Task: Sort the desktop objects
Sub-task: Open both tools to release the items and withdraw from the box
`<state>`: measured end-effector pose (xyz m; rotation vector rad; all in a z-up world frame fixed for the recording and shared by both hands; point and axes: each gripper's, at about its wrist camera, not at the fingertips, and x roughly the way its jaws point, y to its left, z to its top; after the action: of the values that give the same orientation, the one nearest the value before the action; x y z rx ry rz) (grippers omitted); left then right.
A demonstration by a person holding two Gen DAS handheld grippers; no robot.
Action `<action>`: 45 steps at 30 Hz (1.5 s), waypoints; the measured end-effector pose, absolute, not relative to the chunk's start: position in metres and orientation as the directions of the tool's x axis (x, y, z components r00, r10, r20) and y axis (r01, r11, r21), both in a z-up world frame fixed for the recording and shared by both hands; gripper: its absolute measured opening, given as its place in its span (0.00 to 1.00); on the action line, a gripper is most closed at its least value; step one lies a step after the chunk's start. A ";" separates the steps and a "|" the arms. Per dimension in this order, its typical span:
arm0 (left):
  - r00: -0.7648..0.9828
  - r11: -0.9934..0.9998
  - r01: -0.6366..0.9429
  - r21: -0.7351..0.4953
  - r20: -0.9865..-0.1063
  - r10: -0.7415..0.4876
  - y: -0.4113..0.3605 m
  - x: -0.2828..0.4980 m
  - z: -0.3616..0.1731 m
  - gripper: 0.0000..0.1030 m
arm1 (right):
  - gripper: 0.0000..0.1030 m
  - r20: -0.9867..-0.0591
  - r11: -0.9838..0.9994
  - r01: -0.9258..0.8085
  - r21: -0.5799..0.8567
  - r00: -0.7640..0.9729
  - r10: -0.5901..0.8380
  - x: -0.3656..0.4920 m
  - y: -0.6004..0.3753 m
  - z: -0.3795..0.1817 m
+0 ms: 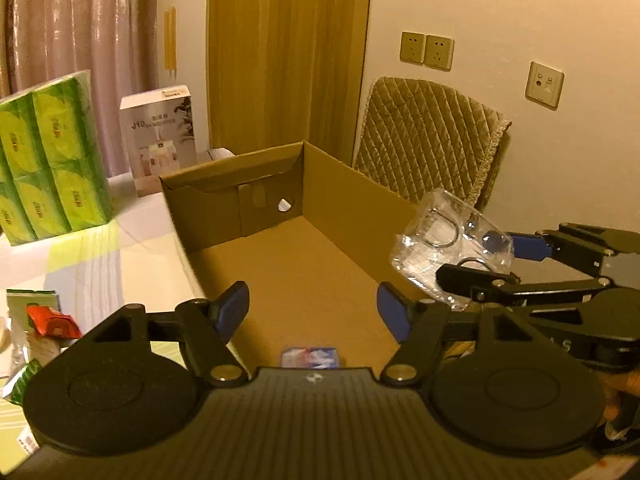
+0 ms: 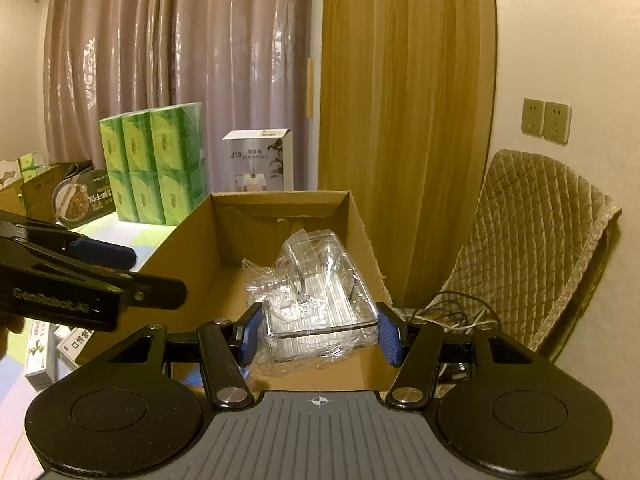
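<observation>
An open cardboard box (image 1: pixel 304 272) (image 2: pixel 192 248) lies on the table. My right gripper (image 2: pixel 321 334) (image 1: pixel 498 260) is shut on a clear plastic container in crinkled wrap (image 2: pixel 320 300) (image 1: pixel 448 236), held over the box's right side. In the left wrist view my left gripper (image 1: pixel 313 316) hovers above the box's near end, open, with nothing between its blue pads (image 1: pixel 232 312). Below it a small blue and white packet (image 1: pixel 312 356) lies on the box floor, partly hidden by the gripper body. In the right wrist view the left gripper (image 2: pixel 148 272) reaches in from the left.
A stack of green tissue packs (image 1: pixel 48 160) (image 2: pixel 156 168) and a white humidifier carton (image 1: pixel 160 136) (image 2: pixel 260 160) stand behind the box. Small snack packets (image 1: pixel 44 320) lie at the left. A quilt-covered chair (image 1: pixel 428 140) (image 2: pixel 528 248) stands to the right, with cables (image 2: pixel 452 316) beside it.
</observation>
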<state>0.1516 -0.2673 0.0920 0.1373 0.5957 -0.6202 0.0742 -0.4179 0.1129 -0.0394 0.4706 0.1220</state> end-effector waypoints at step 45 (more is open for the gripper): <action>0.744 0.909 0.407 -0.093 -0.543 -0.389 -0.118 0.055 0.085 0.73 | 0.88 -0.391 0.956 -0.249 0.157 0.873 0.291 -0.012 -0.338 0.123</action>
<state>0.0548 -0.1184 0.0847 0.0317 0.5870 -0.4361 -0.0118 -0.3384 0.1227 0.1026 0.4241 0.2825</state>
